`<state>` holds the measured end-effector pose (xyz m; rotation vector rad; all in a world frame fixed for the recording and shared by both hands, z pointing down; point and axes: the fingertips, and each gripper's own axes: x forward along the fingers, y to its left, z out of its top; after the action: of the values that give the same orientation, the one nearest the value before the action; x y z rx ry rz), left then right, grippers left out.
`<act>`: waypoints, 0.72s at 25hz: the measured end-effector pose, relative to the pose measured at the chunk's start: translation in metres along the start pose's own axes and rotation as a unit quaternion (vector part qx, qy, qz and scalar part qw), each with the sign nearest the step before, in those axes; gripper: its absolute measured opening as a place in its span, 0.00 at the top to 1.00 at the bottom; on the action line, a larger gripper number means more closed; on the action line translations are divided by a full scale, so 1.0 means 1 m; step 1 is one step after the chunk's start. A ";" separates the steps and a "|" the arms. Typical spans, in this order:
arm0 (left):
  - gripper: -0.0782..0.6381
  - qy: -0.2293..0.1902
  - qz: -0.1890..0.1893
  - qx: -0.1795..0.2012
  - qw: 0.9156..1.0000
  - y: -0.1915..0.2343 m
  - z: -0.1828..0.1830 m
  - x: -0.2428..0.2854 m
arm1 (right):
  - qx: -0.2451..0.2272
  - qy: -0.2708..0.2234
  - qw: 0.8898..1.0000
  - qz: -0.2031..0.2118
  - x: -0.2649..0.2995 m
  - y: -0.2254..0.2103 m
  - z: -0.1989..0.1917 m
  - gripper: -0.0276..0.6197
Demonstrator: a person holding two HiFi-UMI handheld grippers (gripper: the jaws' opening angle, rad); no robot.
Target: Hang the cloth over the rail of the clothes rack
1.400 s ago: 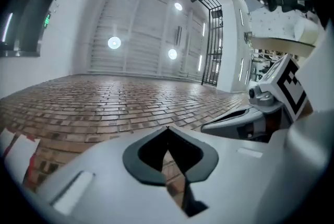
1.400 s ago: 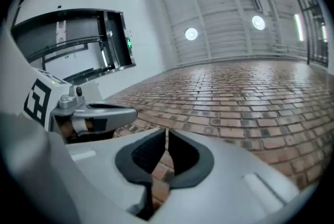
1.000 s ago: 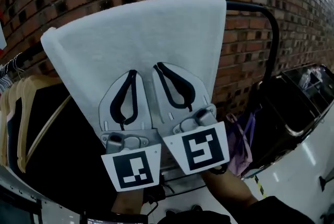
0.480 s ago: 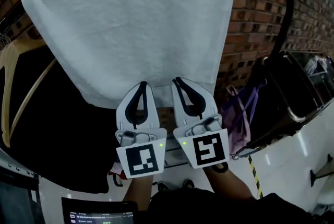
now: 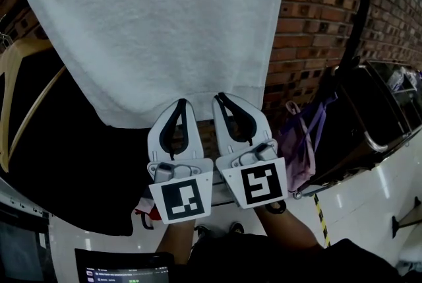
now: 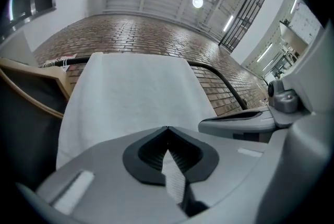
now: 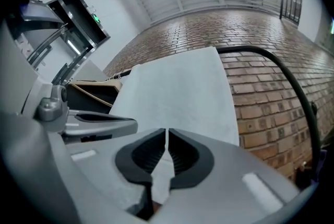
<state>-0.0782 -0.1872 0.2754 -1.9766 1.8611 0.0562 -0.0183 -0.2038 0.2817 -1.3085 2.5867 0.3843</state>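
**Left gripper** (image 5: 180, 107) and **right gripper** (image 5: 220, 101): both are shown closed, side by side, each clamped on the lower hem of the white cloth (image 5: 165, 24). In each gripper view a strip of cloth is seen pinched between the dark pads (image 6: 180, 157).

**Change.** A second ago the grippers were pictured higher, overlapping the middle of the cloth. They have since been brought down, and the hem now sits at their tips. Over the last half second almost no shift is seen. The front panel is thereby drawn straight down from the rail (image 5: 359, 4), and the cloth's top fold is seen lying along the rail in the left gripper view. The rear panel is hidden. The draping is judged essentially done, with release of the hem the step remaining.

**Edges and room.** The left edge of the cloth lies near the wooden hangers (image 5: 20, 90) and the dark garments (image 5: 72, 169). At its right edge, bare rail is left up to the curved end, with the brick wall (image 5: 316, 18) behind. Open space is available below the grippers and back toward the person. A purple bag (image 5: 300, 143) hangs low at the right, apart from the cloth.
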 end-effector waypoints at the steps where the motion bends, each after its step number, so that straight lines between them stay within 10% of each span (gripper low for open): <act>1: 0.88 0.000 0.001 0.002 1.000 0.000 0.001 0.000 | -0.001 -0.002 1.000 0.001 0.000 0.001 0.002 0.92; 18: 0.88 0.004 0.012 -0.005 1.000 0.007 -0.002 -0.006 | -0.019 -0.003 1.000 0.017 0.001 0.017 0.004 0.92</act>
<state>-0.0857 -0.1818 0.2770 -1.9640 1.8933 0.0653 -0.0327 -0.1934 0.2804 -1.2747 2.6118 0.4439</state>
